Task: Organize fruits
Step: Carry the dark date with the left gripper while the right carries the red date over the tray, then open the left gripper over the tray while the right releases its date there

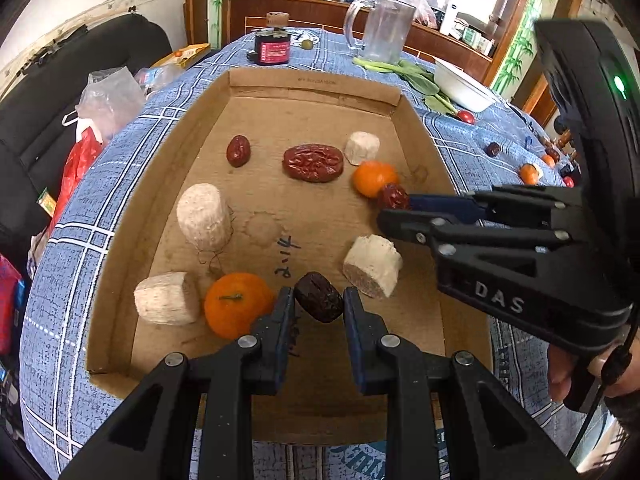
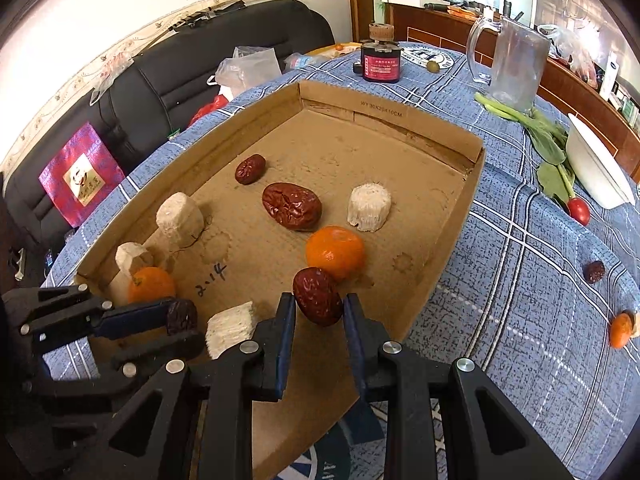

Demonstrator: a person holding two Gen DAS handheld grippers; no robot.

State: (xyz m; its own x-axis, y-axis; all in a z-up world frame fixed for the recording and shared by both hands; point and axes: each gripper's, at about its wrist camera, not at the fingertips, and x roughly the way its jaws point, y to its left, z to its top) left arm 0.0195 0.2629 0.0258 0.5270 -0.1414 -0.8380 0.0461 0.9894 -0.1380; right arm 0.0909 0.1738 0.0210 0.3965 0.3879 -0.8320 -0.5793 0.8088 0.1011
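My left jaws (image 1: 319, 300) clench a dark jujube (image 1: 319, 297) and my right jaws (image 2: 318, 303) a red jujube (image 2: 317, 296) over the cardboard tray (image 2: 448, 256); released carelessly, the red one could roll against the tangerine (image 2: 335, 251) at twelve o'clock.

The right gripper (image 2: 319, 310) clamps a red date (image 2: 317, 295) between its fingers, over the cardboard tray (image 2: 452, 240). Just beyond the fingertips lies a tangerine (image 2: 335, 251). Left of the fingers sits a pale chunk (image 2: 232, 328), and farther left the left gripper (image 2: 176, 320) pinches a dark date (image 2: 182, 315).
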